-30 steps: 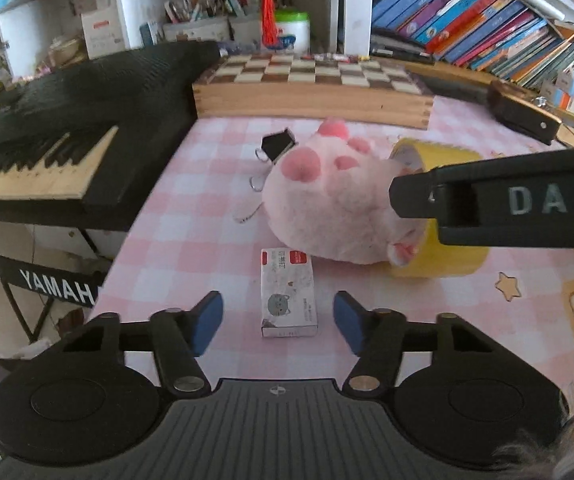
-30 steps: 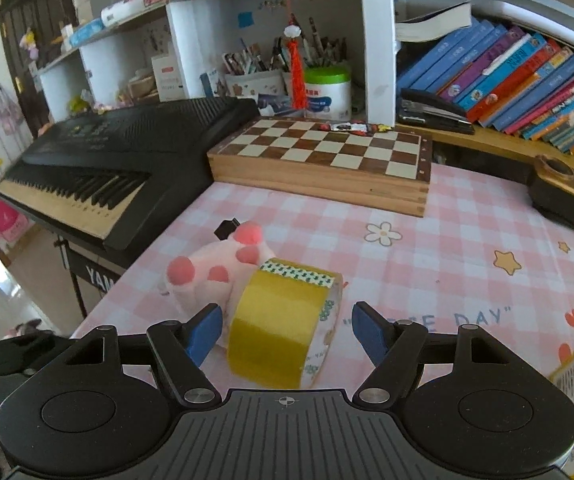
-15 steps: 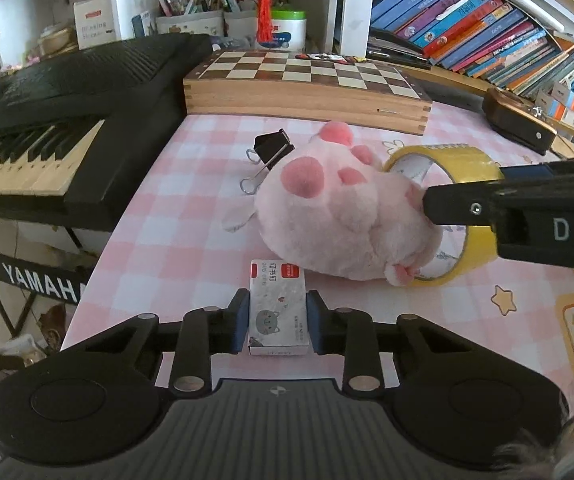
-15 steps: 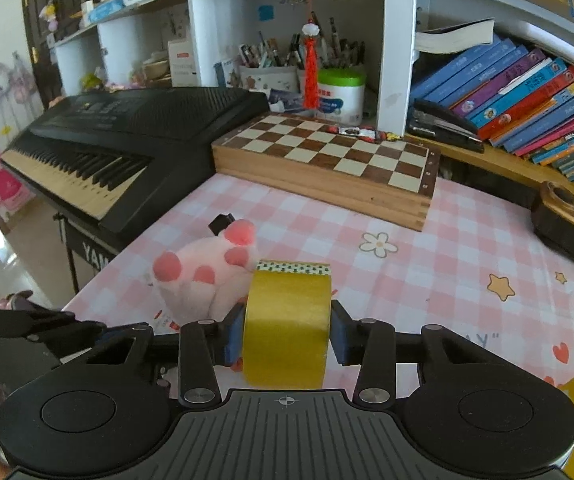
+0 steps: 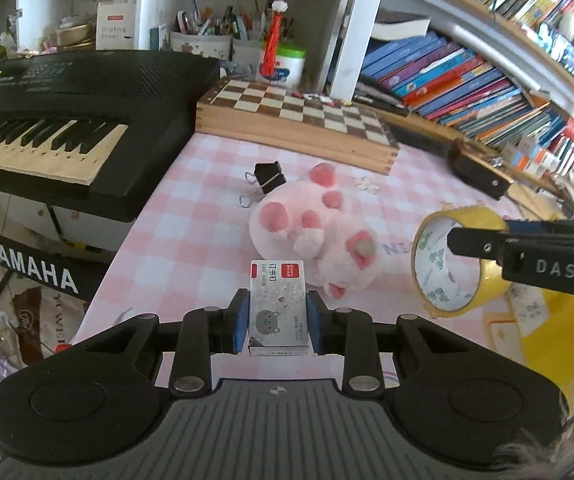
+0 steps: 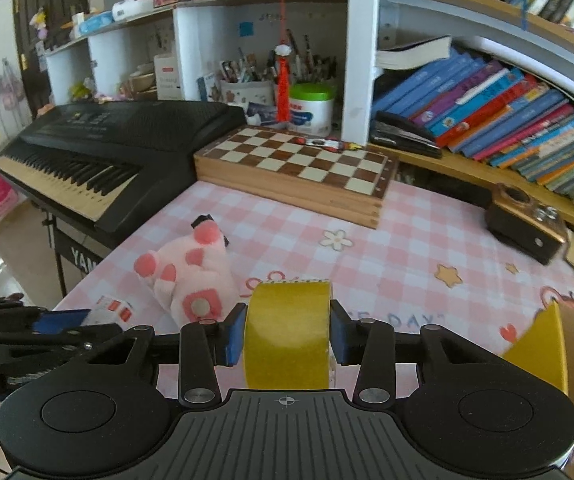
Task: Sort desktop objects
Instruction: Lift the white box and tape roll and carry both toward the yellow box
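Both grippers loaded over the pink checked table (image 5: 191, 240).
We see the left gripper (image 5: 278, 322) clamping a small staple box (image 5: 278, 312), the pink plush (image 5: 311, 240) lying on the cloth between, then the right gripper (image 6: 287, 338) clamping the yellow tape roll (image 6: 287, 332), both held clear of the table.

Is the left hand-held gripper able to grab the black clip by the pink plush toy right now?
Probably not yet. The left hand-held gripper is shut on the small box, so it has no free grip. The black clip lies uncovered beside the pink plush toy.
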{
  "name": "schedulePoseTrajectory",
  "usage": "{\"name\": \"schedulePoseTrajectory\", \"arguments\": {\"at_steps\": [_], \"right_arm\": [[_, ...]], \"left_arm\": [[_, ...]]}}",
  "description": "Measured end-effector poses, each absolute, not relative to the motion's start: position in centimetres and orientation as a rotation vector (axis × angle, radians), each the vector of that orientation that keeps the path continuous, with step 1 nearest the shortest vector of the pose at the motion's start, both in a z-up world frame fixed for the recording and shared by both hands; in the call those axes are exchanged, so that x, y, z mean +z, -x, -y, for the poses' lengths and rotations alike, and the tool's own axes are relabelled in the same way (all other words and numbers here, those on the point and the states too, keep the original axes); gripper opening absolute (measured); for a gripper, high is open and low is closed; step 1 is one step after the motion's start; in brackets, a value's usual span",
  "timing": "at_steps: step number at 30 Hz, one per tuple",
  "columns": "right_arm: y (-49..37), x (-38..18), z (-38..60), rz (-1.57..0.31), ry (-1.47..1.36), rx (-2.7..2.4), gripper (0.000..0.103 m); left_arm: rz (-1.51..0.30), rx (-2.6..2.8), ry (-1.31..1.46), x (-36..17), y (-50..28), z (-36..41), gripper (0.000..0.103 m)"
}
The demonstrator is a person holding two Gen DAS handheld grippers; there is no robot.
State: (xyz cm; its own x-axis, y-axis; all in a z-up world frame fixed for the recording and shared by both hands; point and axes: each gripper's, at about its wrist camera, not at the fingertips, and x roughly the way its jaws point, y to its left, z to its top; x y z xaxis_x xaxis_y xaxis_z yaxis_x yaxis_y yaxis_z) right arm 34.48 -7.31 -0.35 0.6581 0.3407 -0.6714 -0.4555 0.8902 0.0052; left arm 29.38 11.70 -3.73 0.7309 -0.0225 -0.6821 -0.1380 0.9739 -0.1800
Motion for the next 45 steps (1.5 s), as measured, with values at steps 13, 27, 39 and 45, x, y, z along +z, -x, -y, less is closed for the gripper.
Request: {"name": "schedulePoseTrajectory", "arguments": {"at_steps": [13, 27, 39, 45], "right_arm": [[-28.4, 1.2, 8.3, -0.721, 0.132, 0.442, 0.041], [-20.3, 2.8, 9.0, -0.714, 0.088, 0.44, 0.041], [-13.1, 3.3, 8.9, -0.722, 0.051, 0.441, 0.041], [-10.0, 3.1, 9.2, -0.726, 0.019, 0.408, 0.041]], "left_arm": [[-0.687, 0.007, 0.276, -1.2, -23.0, -12.1, 0.027], [-0.624, -0.083, 0.299, 1.3, -15.3, -12.5, 0.027], [-0.617, -0.136, 0.318, 1.7, -8.6, -12.9, 0.027], [-0.623, -0.17, 0.305, 1.6, -6.0, -12.6, 0.027]]}}
